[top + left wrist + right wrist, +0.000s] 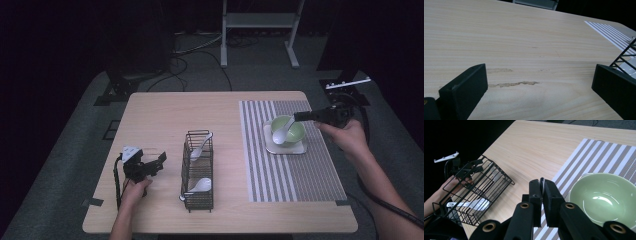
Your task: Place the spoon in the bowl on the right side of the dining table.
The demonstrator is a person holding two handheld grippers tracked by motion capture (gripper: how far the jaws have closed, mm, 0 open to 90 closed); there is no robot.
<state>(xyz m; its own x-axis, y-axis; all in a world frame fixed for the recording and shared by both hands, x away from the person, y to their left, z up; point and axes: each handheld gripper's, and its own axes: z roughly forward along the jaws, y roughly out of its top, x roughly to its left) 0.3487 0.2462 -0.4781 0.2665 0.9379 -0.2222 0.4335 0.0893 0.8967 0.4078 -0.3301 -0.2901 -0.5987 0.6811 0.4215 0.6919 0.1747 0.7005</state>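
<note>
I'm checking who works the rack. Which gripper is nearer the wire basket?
Left. The left gripper hovers just beside the basket, open. The right gripper is across the table over the bowl, holding a spoon.

Wire basket (198,170) at mid-table (165,115), one spoon (200,146) in its far end, another (199,186) in its near end. Right of it, placemat (290,170); on its far part a coaster (287,147), bowl (295,131) on top, third spoon (281,135) in the bowl. Left gripper (159,161) just left of the basket.
</note>
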